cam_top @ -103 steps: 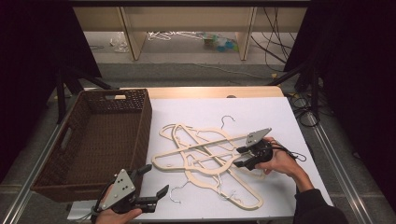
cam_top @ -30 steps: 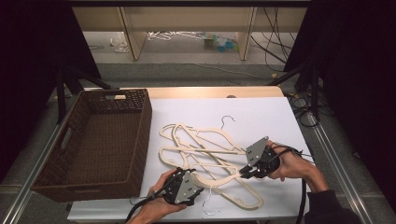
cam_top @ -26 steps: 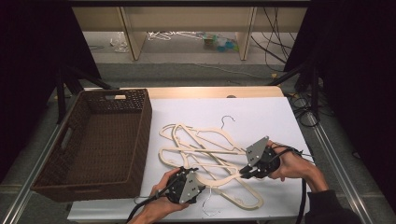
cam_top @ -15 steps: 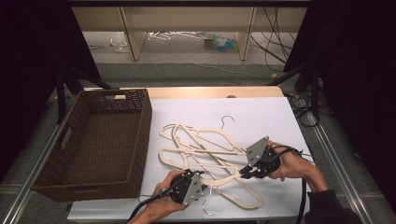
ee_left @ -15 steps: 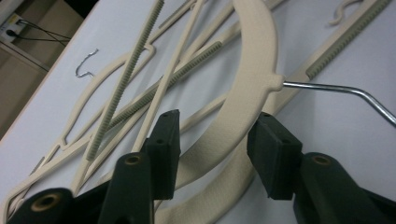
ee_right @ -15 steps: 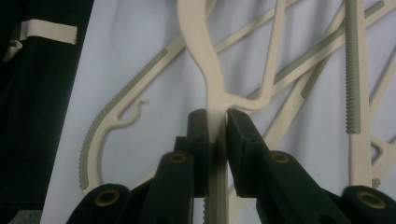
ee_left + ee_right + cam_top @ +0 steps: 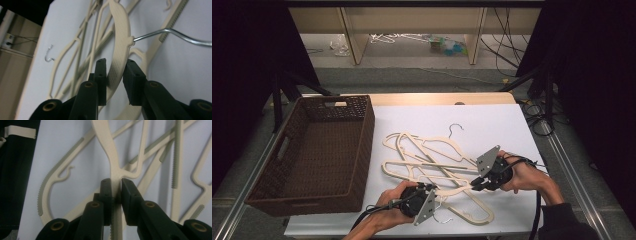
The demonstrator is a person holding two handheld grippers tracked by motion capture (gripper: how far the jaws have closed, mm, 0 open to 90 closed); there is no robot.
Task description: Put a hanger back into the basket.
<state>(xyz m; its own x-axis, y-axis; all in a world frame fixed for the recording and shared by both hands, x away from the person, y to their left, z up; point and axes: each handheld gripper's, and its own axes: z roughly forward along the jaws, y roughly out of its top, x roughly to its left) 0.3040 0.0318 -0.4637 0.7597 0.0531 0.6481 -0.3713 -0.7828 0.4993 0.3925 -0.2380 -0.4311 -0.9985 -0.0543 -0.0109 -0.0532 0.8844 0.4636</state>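
Cream ribbed plastic hangers [image 7: 437,167], right gripper [image 7: 115,185] fingers clamped on one, left gripper [image 7: 115,72] fingers just closing around another's textured arm.

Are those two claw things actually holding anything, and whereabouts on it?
Both fingers hold cream hangers from the pile. The left gripper, just closing, straddles a curved shoulder beside the metal hook. The right gripper pinches a flat arm.

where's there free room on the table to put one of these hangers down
Bare white table lies behind the hanger pile, toward the far edge and far right corner. The wicker basket is empty inside. It is crowded mid-table and at the near edge, where both grippers work in the tangle.
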